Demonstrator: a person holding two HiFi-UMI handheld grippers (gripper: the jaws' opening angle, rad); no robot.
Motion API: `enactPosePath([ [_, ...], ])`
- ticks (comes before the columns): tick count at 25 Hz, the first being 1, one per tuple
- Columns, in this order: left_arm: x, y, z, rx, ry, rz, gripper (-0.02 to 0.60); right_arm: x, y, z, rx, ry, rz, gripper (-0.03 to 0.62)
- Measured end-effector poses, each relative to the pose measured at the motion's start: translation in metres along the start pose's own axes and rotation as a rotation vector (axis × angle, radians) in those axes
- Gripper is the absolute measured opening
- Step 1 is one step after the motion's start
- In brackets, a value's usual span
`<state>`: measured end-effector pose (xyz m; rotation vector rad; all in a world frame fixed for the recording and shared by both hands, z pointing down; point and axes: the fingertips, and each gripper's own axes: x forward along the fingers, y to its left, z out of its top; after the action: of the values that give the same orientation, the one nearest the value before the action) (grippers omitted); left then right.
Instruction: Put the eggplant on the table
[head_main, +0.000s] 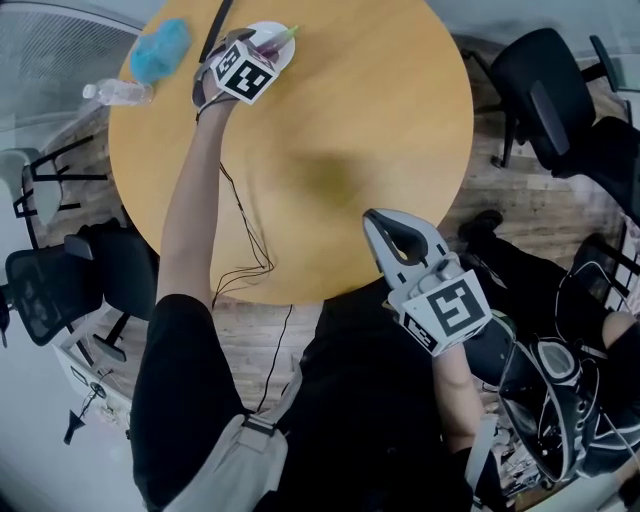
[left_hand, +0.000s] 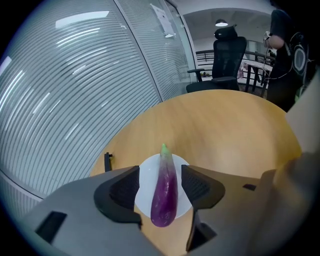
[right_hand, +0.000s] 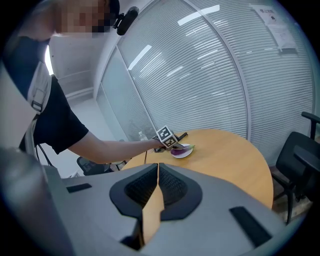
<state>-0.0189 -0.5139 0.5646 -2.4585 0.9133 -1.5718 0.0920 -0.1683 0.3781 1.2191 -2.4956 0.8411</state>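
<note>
The eggplant (left_hand: 165, 192) is seen lying lengthwise on a white plate (left_hand: 145, 187), its green stem end pointed away and its rounded purple end reaching past the plate's near rim. The left claw (left_hand: 160, 175) is held wide around it, one pad on each side, and strips of white plate are seen between the pads and the purple skin, so no contact can be made out. In the head view this is mostly concealed: at the upper left of the frame the left claw (head_main: 268, 48) is covered by its marker cube (head_main: 244, 68), and only a sliver of eggplant (head_main: 272, 41) and part of the plate (head_main: 284, 58) are shown beyond it. The round wooden worktop (head_main: 350, 120) is cut off at the top edge. A clear bottle (head_main: 118, 93) is seen lying at its left rim beside a fuzzy blue object (head_main: 160, 48) whose nature cannot be told. The right claw (head_main: 376, 220) is held at the worktop's near edge, lower centre; its pads (right_hand: 170, 186) are pressed together with nothing between them.
</note>
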Motion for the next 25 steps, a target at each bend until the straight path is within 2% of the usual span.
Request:
enactPosePath([
  [5,-0.026,-0.008,0.009,0.034,-0.02,0.014,0.26,-0.009,0.007,0.002,-0.001,-0.027,-0.003,0.018],
  [8,-0.044,-0.015,0.016,0.038,-0.031,0.035,0.227,-0.016,0.01,0.002,0.004,-0.047,0.002,0.018],
  [10,-0.054,-0.023,0.021,0.035,-0.041,0.04,0.176,-0.02,0.013,0.001,0.006,-0.053,0.004,0.018],
  [13,-0.069,-0.036,0.026,0.046,-0.048,0.049,0.162,-0.029,0.016,-0.001,0.0,-0.07,0.003,0.018],
  [16,-0.086,-0.051,0.03,0.054,-0.054,0.053,0.102,-0.041,0.019,-0.004,0.004,-0.092,-0.005,0.018],
  [18,-0.098,-0.062,0.027,0.062,-0.054,0.049,0.09,-0.048,0.024,-0.008,0.009,-0.1,-0.01,0.018],
  [25,-0.136,-0.095,0.013,0.004,-0.069,0.04,0.046,-0.073,0.051,-0.025,0.013,-0.126,-0.035,0.018],
])
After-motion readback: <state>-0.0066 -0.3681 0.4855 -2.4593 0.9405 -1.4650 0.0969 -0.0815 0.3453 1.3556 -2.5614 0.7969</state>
